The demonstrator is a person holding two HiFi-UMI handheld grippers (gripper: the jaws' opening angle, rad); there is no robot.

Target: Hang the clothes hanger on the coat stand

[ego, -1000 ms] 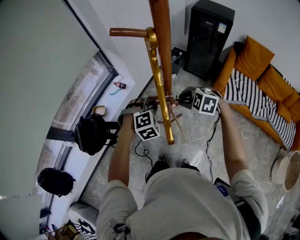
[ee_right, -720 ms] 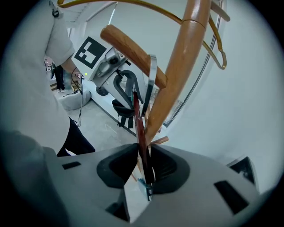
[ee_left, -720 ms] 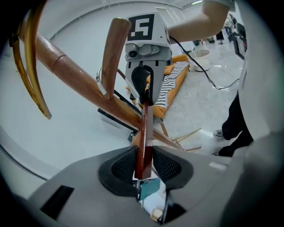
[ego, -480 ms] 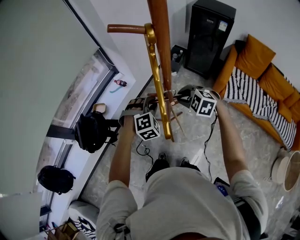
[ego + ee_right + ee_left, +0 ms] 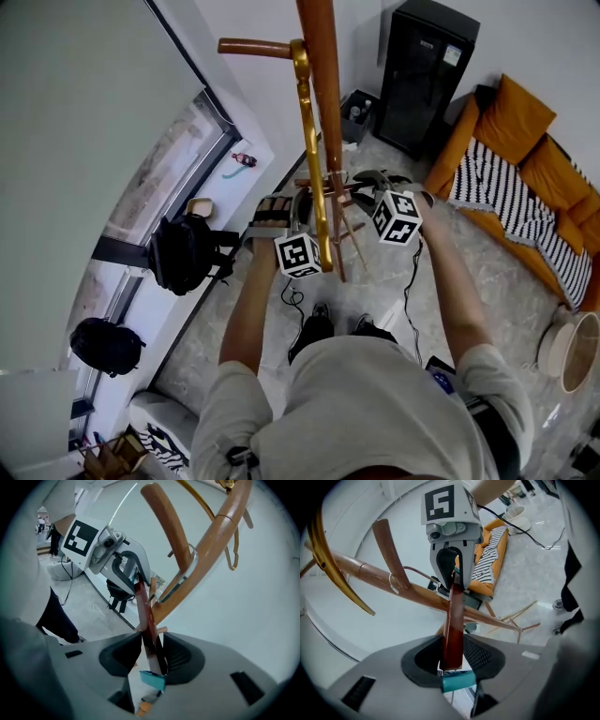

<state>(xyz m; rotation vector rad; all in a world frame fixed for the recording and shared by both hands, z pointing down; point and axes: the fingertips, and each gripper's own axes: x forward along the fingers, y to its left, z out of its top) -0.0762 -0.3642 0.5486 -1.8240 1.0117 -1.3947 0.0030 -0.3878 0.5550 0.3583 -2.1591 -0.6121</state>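
Observation:
A dark red-brown wooden hanger (image 5: 349,188) lies level against the coat stand's pole (image 5: 321,56), one end in each gripper. Its wire hook (image 5: 393,581) loops round an upward peg (image 5: 389,545) of the stand; the hook (image 5: 180,581) shows in the right gripper view too. My left gripper (image 5: 298,200) has just been opening, and the hanger's end (image 5: 453,620) stands loose between its jaws. My right gripper (image 5: 362,184) has just been opening wider. The hanger's other end (image 5: 147,625) sits between those jaws with a gap beside it.
A gold curved strip (image 5: 312,159) hangs down the pole from the top peg (image 5: 253,46). Black backpacks (image 5: 183,262) lie by the window wall at left. A black cabinet (image 5: 427,75), an orange sofa (image 5: 525,178) and a basket (image 5: 577,352) stand at right. Cables (image 5: 410,281) cross the floor.
Both grippers have tilted and their marker cubes have shifted slightly, the right one toward the pole. The hanger stays between them at the pole.

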